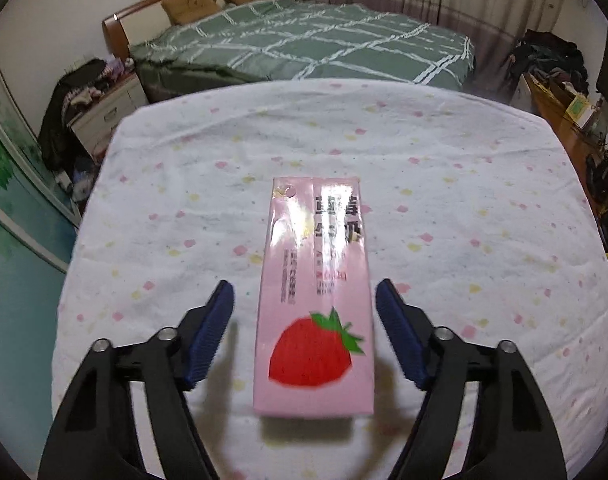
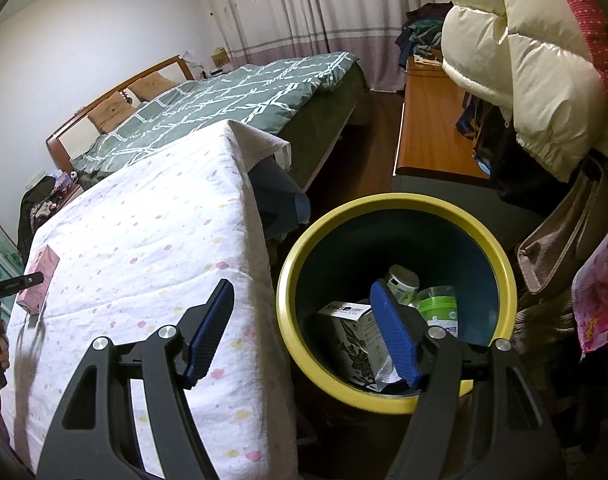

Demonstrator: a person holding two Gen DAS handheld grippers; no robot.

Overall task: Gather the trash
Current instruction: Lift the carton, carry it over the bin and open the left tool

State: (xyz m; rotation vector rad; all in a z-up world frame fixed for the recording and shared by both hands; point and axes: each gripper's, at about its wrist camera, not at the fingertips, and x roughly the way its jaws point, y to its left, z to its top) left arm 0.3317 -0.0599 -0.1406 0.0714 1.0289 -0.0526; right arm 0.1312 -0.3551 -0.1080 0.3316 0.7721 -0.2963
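Left-wrist view: the left gripper (image 1: 304,336) straddles the carton (image 1: 316,300) at lower centre. Its pads (image 1: 209,336) stand wide and clear of both long sides, probably so the jaws can close across the narrow width. The carton lies flat on the spotted tablecloth (image 1: 183,200), lengthwise along the gripper's line. It is a pink, glossy, slim box with dark print and a red strawberry near its lower end; it looks undented.

Right-wrist view: the right gripper (image 2: 304,332), wide and empty, waits at lower centre over the edge of the yellow-rimmed bin (image 2: 299,256), which already contains packaging. The carton (image 2: 39,280) appears at far left.
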